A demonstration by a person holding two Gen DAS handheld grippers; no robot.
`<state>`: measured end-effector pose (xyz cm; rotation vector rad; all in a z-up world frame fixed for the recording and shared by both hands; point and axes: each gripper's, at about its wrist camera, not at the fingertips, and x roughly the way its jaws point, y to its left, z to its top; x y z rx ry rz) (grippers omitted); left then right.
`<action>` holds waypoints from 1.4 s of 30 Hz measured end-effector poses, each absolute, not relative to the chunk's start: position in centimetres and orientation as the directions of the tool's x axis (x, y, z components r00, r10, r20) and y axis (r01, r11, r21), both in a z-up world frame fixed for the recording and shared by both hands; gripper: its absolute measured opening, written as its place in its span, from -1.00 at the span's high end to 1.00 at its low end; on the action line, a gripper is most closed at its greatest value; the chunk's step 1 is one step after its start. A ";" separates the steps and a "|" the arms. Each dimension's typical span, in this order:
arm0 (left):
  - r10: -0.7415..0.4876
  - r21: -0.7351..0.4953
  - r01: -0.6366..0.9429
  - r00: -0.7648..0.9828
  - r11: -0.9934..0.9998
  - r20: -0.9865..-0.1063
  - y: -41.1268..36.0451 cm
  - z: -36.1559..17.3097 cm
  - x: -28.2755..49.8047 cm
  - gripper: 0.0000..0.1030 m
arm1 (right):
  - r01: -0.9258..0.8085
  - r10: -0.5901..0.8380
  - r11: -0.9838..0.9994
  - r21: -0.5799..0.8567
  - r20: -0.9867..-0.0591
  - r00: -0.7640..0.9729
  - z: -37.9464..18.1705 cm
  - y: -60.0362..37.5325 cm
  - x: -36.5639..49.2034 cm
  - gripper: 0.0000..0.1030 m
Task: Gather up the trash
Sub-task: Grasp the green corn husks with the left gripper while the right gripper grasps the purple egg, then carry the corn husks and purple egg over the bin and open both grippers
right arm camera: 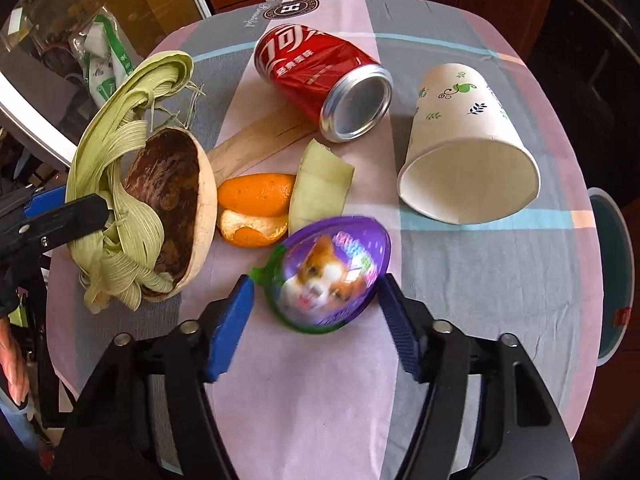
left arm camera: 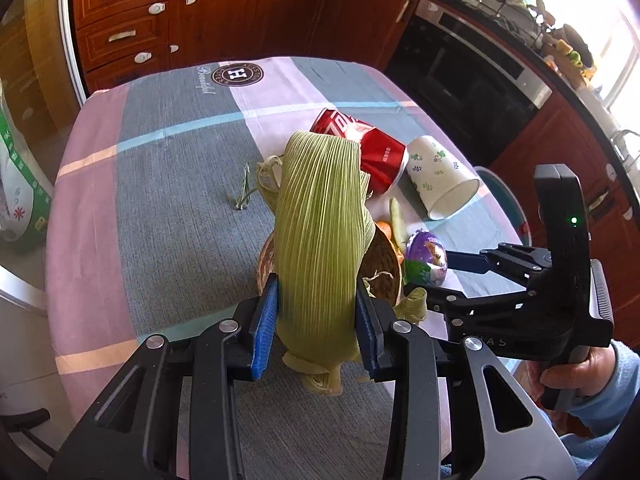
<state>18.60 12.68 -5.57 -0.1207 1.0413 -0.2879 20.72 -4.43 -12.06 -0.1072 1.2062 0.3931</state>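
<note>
My left gripper (left arm camera: pixel 316 312) is shut on a green corn husk (left arm camera: pixel 320 224), held just above the cloth beside a brown coconut shell half (right arm camera: pixel 176 208). The husk also shows in the right wrist view (right arm camera: pixel 120 152). My right gripper (right arm camera: pixel 316 312) is open, its blue pads on either side of a purple plastic egg shell (right arm camera: pixel 328 272) lying on the table; the right pad is near it, the left apart. A dented red can (right arm camera: pixel 320 76), a tipped paper cup (right arm camera: pixel 468 144), orange peel (right arm camera: pixel 256 208) and a pale green peel (right arm camera: pixel 320 184) lie behind.
The table has a striped pink and grey cloth (left arm camera: pixel 160 208). A flat wooden stick (right arm camera: pixel 256 140) lies under the can. A teal bin (right arm camera: pixel 616 272) stands at the table's right edge. Wooden cabinets (left arm camera: pixel 240 12) and an oven (left arm camera: pixel 468 76) are behind.
</note>
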 end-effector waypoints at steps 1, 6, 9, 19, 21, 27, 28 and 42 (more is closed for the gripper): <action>-0.293 -0.237 0.175 0.474 0.956 -0.830 12.8 -5.4 18.5 0.30 | -0.351 0.248 0.926 0.136 -0.922 0.298 -11.8 -4.6 20.6 -0.13; -0.290 -0.238 0.166 0.496 0.957 -0.818 12.9 -4.2 17.7 0.30 | -0.349 0.298 0.918 0.188 -0.909 0.293 -10.7 -5.8 20.0 -0.12; -0.283 -0.235 0.157 0.511 0.959 -0.812 13.1 -3.4 17.1 0.30 | -0.334 0.326 0.916 0.223 -0.898 0.296 -10.0 -7.0 19.5 -0.12; -0.247 -0.220 0.117 0.579 0.968 -0.777 13.9 0.8 16.0 0.30 | -0.261 0.383 0.916 0.304 -0.858 0.343 -7.6 -11.8 18.3 -0.12; -0.240 -0.213 0.117 0.593 0.970 -0.768 13.7 1.9 16.1 0.30 | -0.249 0.391 0.915 0.317 -0.849 0.357 -7.2 -12.9 18.0 -0.12; -0.278 -0.196 0.200 0.598 0.960 -0.752 9.6 4.4 17.0 0.30 | -0.199 0.403 0.915 0.351 -0.817 0.412 -6.1 -16.6 18.0 -0.12; -0.293 -0.196 0.224 0.591 0.955 -0.751 8.3 4.5 17.3 0.30 | -0.187 0.402 0.916 0.356 -0.813 0.422 -6.0 -17.4 18.0 -0.12; -0.421 -0.187 0.471 0.462 0.862 -0.780 -9.1 3.2 20.7 0.30 | 0.030 0.328 0.913 0.406 -0.777 0.537 -6.1 -31.5 17.0 -0.12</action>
